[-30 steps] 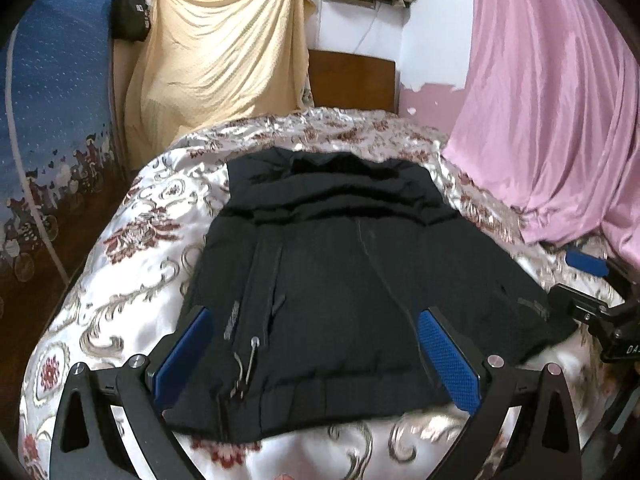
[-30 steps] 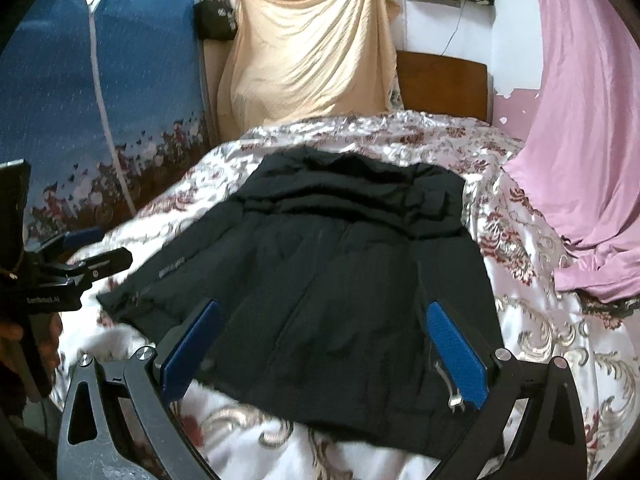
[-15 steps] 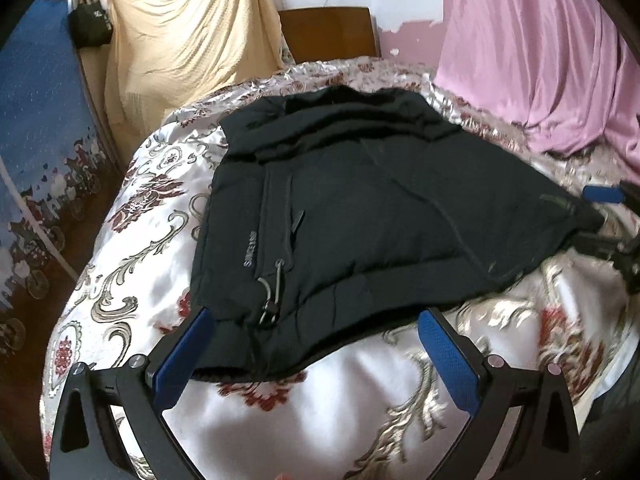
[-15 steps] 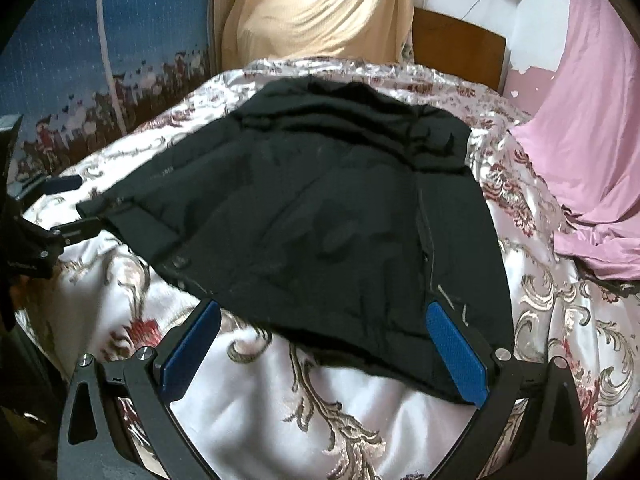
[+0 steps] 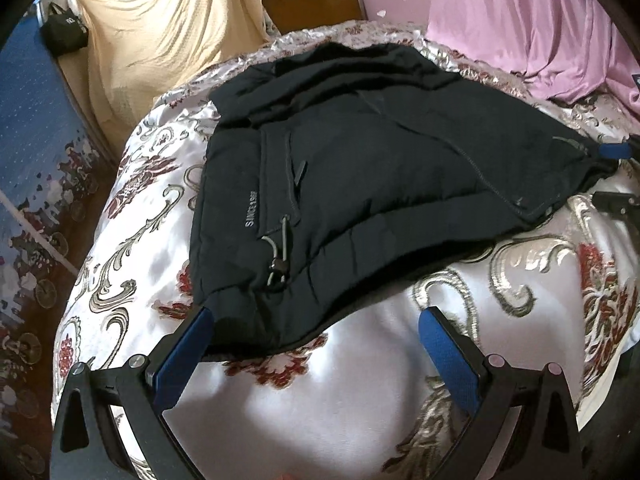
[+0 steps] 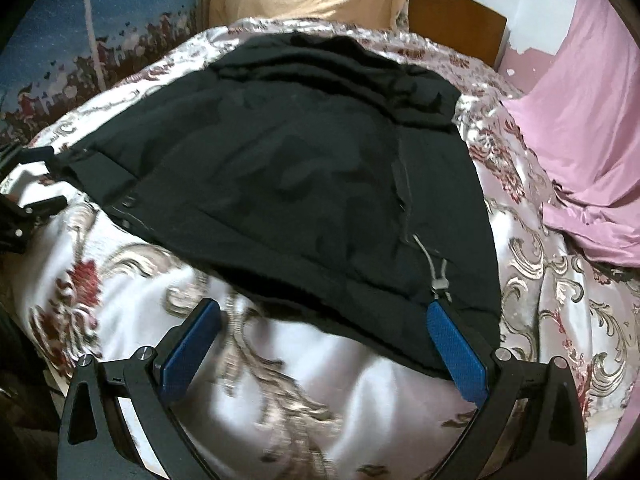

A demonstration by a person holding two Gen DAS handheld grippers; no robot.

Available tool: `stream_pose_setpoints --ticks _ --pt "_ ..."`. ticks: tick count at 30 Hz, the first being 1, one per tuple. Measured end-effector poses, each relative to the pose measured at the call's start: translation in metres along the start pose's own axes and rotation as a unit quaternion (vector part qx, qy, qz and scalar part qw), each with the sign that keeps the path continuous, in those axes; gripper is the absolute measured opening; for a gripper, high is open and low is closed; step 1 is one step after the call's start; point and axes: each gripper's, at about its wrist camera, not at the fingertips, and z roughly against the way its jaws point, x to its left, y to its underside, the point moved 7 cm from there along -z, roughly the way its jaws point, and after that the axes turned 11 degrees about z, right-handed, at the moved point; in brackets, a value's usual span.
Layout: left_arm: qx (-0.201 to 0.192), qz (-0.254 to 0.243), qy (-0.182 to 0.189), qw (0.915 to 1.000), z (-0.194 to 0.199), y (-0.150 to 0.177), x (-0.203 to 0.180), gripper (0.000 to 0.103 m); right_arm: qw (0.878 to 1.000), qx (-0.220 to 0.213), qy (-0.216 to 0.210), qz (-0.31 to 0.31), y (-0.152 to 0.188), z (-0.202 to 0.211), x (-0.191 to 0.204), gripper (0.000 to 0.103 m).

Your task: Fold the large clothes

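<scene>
Both grippers now nearer the hem than half a second ago, jacket larger in each view. Left gripper (image 5: 312,344): fingers apart, left pad at the hem's left corner. Right gripper (image 6: 324,340): fingers apart, right pad at the hem's right corner. Black jacket (image 5: 360,168): flat on floral bedspread (image 5: 132,248), hem nearest, long axis toward wooden headboard (image 5: 308,4).

Left gripper (image 5: 316,332), black angular frame, two long fingers with blue textured pads (image 5: 182,350), silver round screws, right gripper (image 6: 324,326) identical.
</scene>
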Motion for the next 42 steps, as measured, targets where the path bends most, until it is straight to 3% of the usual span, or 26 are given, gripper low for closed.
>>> stream_pose_setpoints --ticks 7,12,17,21,30,35,42 --pt "0.028 -0.015 -0.016 0.9994 -0.008 -0.005 0.012 0.103 0.998 0.040 -0.021 0.041 -0.002 -0.008 -0.007 0.101" --pt "0.034 -0.041 -0.030 0.9981 -0.014 -0.011 0.014 0.103 0.991 0.088 0.017 0.104 -0.006 -0.016 -0.016 0.101" --pt "0.034 -0.063 -0.043 0.9965 -0.016 -0.012 0.012 0.103 0.986 0.109 -0.001 0.127 -0.013 -0.021 -0.020 0.101" --pt "0.037 -0.065 -0.049 0.9960 -0.020 -0.014 0.015 0.103 0.984 0.114 0.020 0.134 -0.014 -0.026 -0.027 0.101" --pt "-0.009 -0.053 -0.100 0.9935 -0.015 -0.018 0.024 0.103 0.987 0.049 0.061 0.139 -0.012 -0.018 -0.027 0.099" --pt "-0.032 -0.071 -0.103 0.9917 -0.008 -0.017 0.018 0.092 0.986 0.023 0.065 0.154 -0.011 -0.010 -0.021 0.082" --pt "-0.047 -0.089 -0.101 0.9897 -0.004 -0.016 0.010 0.080 0.981 0.009 0.076 0.179 -0.012 -0.007 -0.017 0.072"
